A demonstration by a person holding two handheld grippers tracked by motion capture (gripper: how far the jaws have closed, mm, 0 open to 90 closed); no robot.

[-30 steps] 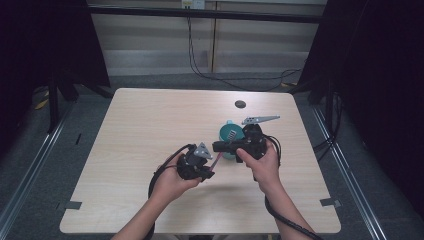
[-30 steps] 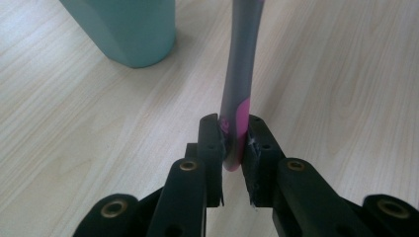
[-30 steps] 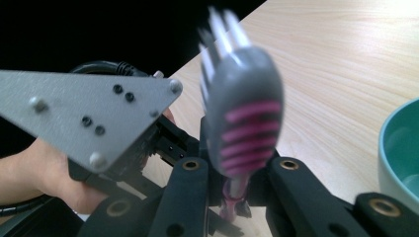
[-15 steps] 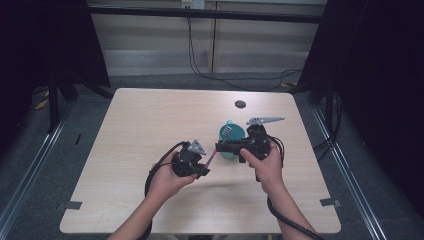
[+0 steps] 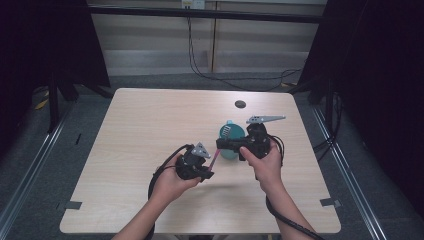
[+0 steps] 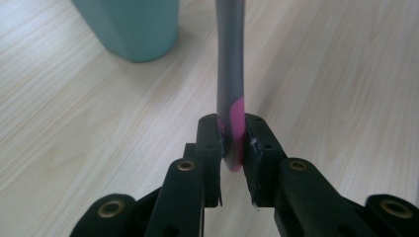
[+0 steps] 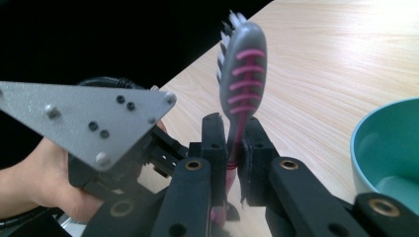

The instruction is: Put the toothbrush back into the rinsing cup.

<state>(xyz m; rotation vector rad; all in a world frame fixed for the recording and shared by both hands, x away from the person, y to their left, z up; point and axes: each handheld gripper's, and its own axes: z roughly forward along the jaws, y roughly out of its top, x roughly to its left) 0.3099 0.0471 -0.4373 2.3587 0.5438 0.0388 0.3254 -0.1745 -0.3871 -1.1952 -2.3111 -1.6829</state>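
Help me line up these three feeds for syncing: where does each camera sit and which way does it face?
High view: above the person's side, looking forward and down on table, both hands.
Left gripper view: rides left gripper, along its jaws to toothbrush handle.
Right gripper view: rides right gripper, facing brush head, other hand.
Shared: toothbrush, teal cup.

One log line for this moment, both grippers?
left gripper: shut on toothbrush handle end | right gripper: shut near its head | cup: upright on table
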